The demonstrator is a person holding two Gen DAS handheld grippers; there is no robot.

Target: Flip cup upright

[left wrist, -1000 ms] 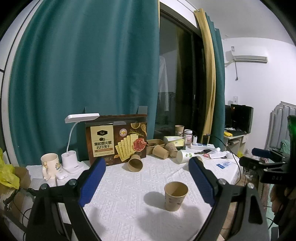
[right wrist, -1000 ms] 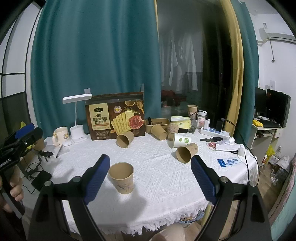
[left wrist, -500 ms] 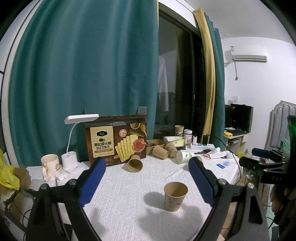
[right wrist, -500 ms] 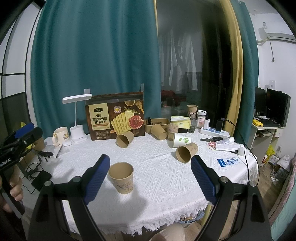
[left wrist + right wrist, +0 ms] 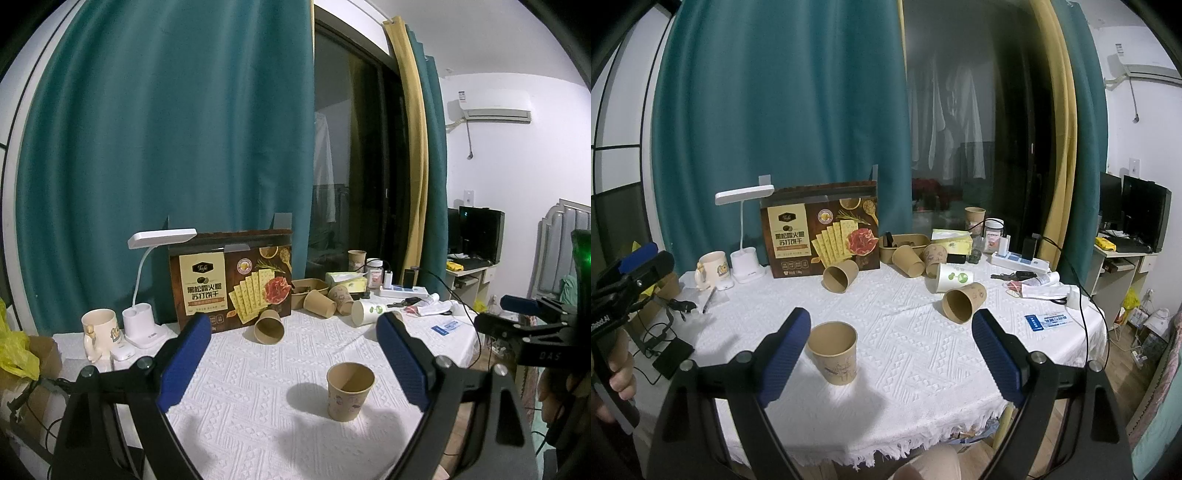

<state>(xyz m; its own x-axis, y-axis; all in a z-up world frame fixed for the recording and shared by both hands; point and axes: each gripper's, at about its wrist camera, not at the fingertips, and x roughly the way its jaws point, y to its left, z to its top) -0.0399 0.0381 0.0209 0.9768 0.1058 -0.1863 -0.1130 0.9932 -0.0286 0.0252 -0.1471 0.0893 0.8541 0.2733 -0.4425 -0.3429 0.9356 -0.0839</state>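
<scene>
Left claw [image 5: 291, 363] stands wide, blue pads [image 5: 183, 360] well apart, nothing between them pressed or touched; it hangs above the white tablecloth of the table [image 5: 240, 387]. Right claw [image 5: 890, 356] is equally wide and empty, pads [image 5: 996, 356] clear of everything. The upright paper cup [image 5: 834, 352] sits mouth up on the table near its front edge; in the right wrist view it stands just beside the inner face of the left-hand pad, contact cannot be told, and in the left wrist view the same cup [image 5: 349, 391] sits closer to the right-hand pad with a visible gap. Further back, several brown paper cups lie on their sides: one [image 5: 840, 277] in front of the cracker box [image 5: 822, 229], one [image 5: 962, 301] right of centre, two more [image 5: 908, 260] by a shallow brown tray. A white cup with green print [image 5: 955, 277] also lies tipped. White desk lamp [image 5: 744, 229] and a cream mug [image 5: 711, 267] stand at back left. A hand [image 5: 622, 373] grips the other gripper's handle at the left edge of the right wrist view.
</scene>
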